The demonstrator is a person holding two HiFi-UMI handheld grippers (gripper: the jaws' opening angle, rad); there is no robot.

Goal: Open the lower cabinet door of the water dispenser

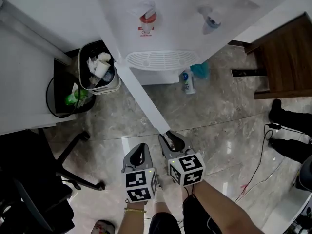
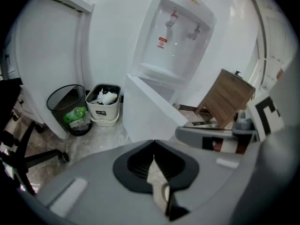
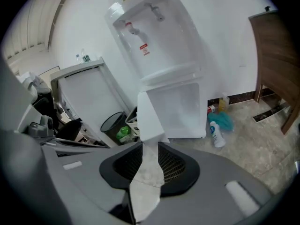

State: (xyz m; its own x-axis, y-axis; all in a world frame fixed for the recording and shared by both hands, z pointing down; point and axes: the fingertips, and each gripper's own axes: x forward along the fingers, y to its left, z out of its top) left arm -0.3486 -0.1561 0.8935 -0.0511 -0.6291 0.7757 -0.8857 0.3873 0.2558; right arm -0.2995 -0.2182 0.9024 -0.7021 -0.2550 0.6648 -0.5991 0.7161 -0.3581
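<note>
White cabinet door (image 1: 144,101) swung wide (water dispenser (image 1: 170,13) behind) | right tool (image 1: 171,138) clamps its free edge | left tool (image 1: 141,151) closed, empty, alongside.

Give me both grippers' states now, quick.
Left gripper: closed, empty.
Right gripper: closed on the cabinet door edge.

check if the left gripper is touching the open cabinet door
Apart. The head view shows bare floor between the left gripper and the cabinet door, whose free edge ends by the right gripper.
</note>
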